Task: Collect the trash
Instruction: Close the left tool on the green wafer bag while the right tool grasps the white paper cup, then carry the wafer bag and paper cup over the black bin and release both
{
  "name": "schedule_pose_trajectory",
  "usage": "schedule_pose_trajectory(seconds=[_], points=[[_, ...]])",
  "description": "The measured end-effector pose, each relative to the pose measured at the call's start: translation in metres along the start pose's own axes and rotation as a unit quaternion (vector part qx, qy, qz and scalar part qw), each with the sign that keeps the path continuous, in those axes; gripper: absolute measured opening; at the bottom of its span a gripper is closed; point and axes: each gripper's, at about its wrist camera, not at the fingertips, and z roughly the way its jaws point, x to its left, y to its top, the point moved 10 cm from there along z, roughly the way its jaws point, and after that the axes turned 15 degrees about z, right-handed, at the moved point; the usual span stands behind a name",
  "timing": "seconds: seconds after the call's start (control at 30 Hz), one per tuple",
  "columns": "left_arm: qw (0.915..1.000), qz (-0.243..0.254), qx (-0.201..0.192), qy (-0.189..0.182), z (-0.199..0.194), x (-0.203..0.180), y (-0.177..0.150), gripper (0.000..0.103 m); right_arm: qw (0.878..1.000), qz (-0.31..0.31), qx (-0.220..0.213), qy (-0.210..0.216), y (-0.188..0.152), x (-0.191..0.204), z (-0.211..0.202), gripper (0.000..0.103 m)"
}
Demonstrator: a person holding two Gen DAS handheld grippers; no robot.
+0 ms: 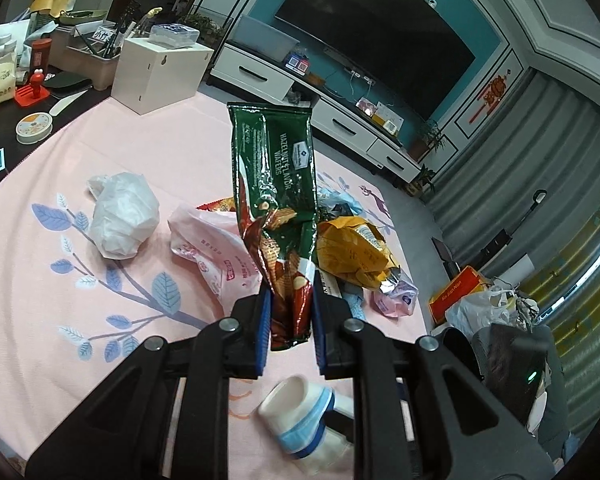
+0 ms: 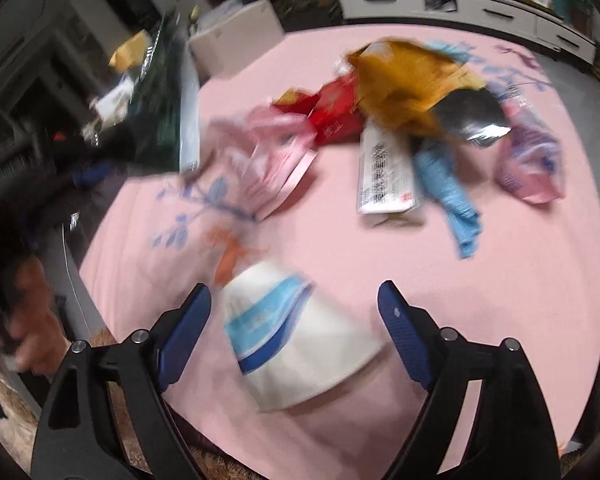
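Observation:
My left gripper [image 1: 291,312] is shut on the lower end of a green hazelnut wafer wrapper [image 1: 274,184] and holds it upright above the pink tablecloth [image 1: 40,280]. A white paper cup with blue bands [image 1: 304,420] lies on its side below it. In the blurred right wrist view my right gripper [image 2: 294,300] is open, its fingers on either side of that cup [image 2: 292,340] without touching it. Further off lie a pink bag [image 2: 268,164], a red packet [image 2: 336,112], a yellow bag [image 2: 404,80], a white box [image 2: 384,176], a blue cloth [image 2: 456,200] and a pink pouch [image 2: 532,160].
A crumpled white bag [image 1: 122,216] lies at the left. A white box [image 1: 160,74] and desk clutter stand at the far edge. A TV [image 1: 380,36] and cabinet are behind. Bags and an orange box [image 1: 456,292] sit on the floor at the right.

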Motion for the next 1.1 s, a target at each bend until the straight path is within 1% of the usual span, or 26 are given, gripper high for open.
schedule_pose_trajectory(seconds=[0.1, 0.17, 0.37, 0.53, 0.73, 0.83, 0.9, 1.03, 1.1], points=[[1.0, -0.002, -0.001, -0.001, -0.001, 0.001, 0.0, 0.018, 0.999, -0.029, 0.015, -0.024, -0.01, 0.002, 0.013, 0.084], [1.0, -0.003, 0.0, -0.001, -0.001, 0.001, -0.001, 0.018, 0.998, -0.04, 0.015, -0.042, -0.014, 0.0, 0.02, 0.084], [1.0, -0.003, 0.002, -0.002, 0.0, -0.002, -0.002, 0.018, 0.998, -0.027, 0.022, -0.061, -0.015, -0.013, 0.034, 0.085], [1.0, -0.001, 0.007, -0.004, 0.003, -0.002, -0.004, 0.018, 0.996, -0.044, 0.007, -0.075, -0.014, -0.014, 0.036, 0.084], [0.9999, 0.003, 0.012, -0.005, 0.007, -0.004, -0.005, 0.018, 0.995, -0.049, -0.013, -0.084, -0.011, -0.016, 0.03, 0.079], [0.9999, 0.007, 0.011, -0.005, 0.007, -0.007, -0.005, 0.018, 0.997, -0.025, -0.018, -0.076, -0.006, -0.023, 0.022, 0.079], [0.9999, 0.009, 0.012, -0.006, 0.007, -0.008, -0.005, 0.018, 0.998, -0.003, -0.029, -0.062, 0.001, -0.029, 0.009, 0.079], [0.9997, 0.017, 0.012, -0.009, 0.008, -0.015, -0.005, 0.018, 0.997, 0.037, -0.067, -0.032, 0.018, -0.04, -0.028, 0.079], [0.9996, 0.025, 0.011, -0.011, 0.009, -0.023, -0.005, 0.018, 0.993, 0.059, -0.1, -0.019, 0.029, -0.048, -0.057, 0.079]])
